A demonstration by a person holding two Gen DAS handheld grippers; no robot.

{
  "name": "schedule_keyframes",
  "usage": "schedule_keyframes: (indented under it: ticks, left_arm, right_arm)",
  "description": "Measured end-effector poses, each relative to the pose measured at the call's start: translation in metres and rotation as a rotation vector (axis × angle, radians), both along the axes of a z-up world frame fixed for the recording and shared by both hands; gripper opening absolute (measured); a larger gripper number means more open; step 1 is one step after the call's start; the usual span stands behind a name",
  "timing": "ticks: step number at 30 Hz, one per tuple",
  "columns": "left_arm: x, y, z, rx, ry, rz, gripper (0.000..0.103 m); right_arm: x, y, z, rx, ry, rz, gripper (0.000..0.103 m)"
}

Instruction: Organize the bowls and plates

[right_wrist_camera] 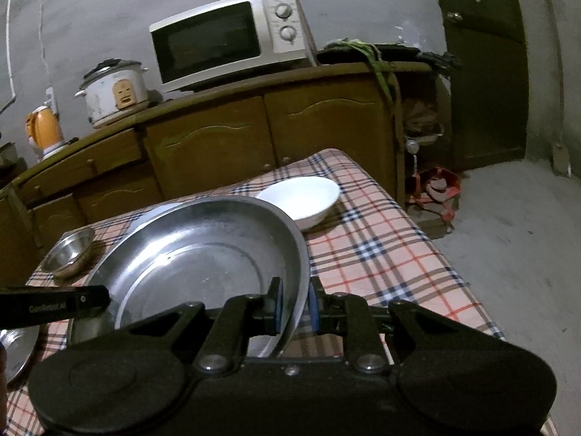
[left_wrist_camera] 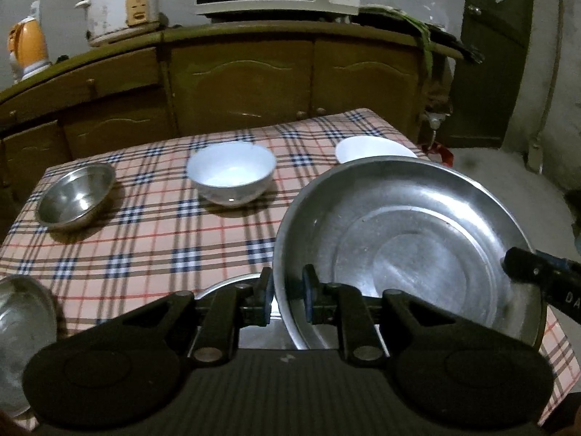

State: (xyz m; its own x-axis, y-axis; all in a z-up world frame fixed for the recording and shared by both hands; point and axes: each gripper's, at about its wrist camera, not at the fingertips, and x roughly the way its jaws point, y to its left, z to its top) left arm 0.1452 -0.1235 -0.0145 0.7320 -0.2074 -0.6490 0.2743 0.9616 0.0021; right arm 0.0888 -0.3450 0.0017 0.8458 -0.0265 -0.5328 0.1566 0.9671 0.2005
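**Both grippers clamp one steel plate, lifted off table**

Left gripper (left_wrist_camera: 287, 296) pinches the near-left rim of the big steel plate (left_wrist_camera: 417, 239), fingers narrow, one pad inside & one outside the rim. Right gripper (right_wrist_camera: 295, 303) grips the opposite rim the same way. Plate tilted, held above the plaid tablecloth (left_wrist_camera: 163, 247). Beyond left fingers: white bowl (left_wrist_camera: 230, 172); further left, small steel bowl (left_wrist_camera: 76, 196). White dish (right_wrist_camera: 301, 196) sits just past the plate's far rim. Another steel piece (left_wrist_camera: 21, 330) lies left of left fingers, partly cut off
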Motion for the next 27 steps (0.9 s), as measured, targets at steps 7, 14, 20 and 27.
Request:
schedule_keyframes:
  ticks: [7,14,20,27]
  left_arm:
    - [-0.008,0.018,0.001,0.005,-0.010,0.031,0.018]
    - [-0.015,0.035,0.000,0.009,-0.011,0.063,0.018]
    - [-0.020,0.046,-0.001,0.010,-0.010,0.087,0.018]
    - [-0.022,0.057,-0.006,0.010,0.001,0.106,0.018]
  right_arm:
    - [0.000,0.020,0.002,-0.015,0.001,0.038,0.020]
    - [0.001,0.038,0.002,-0.021,0.004,0.074,0.020]
    - [0.001,0.051,0.000,-0.029,0.011,0.100,0.020]
    - [0.001,0.062,-0.004,-0.036,0.027,0.123,0.020]
